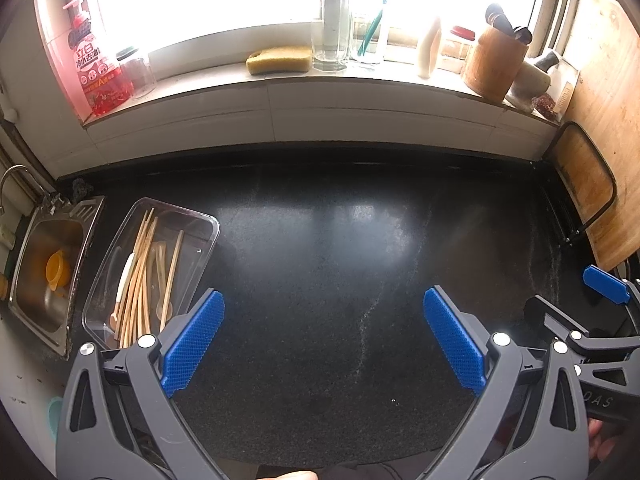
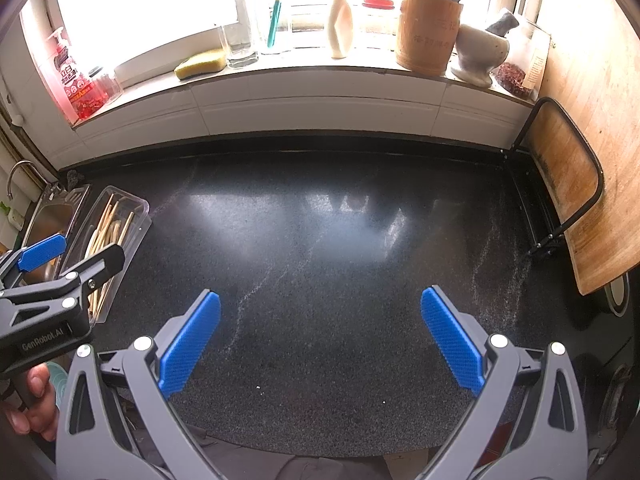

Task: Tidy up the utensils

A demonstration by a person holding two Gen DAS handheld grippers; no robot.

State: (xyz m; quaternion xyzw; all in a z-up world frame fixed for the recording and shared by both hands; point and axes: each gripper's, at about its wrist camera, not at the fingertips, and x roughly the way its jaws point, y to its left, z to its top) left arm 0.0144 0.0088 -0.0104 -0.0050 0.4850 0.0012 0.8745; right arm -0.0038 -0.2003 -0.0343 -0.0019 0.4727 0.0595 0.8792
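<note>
Chopsticks (image 1: 138, 280) and a white-handled utensil (image 1: 123, 280) lie in the clear tray (image 1: 208, 220) at the bench's (image 1: 320, 260) left end, beside the sink (image 1: 44, 264). We hold the left hand-held gripper (image 1: 324, 340) and right hand-held gripper (image 2: 320, 340) spread wide, both empty, above the dark bench.

Chopsticks (image 1: 138, 280) in clear tray (image 1: 204, 220)

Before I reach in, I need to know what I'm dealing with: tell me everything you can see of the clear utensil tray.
The clear plastic tray is a shallow, rounded rectangle lying flat and angled on the black countertop, beside the steel sink. It holds wooden chopsticks, a white-handled utensil and what look like wooden spoons. Neither gripper touches it.
</note>
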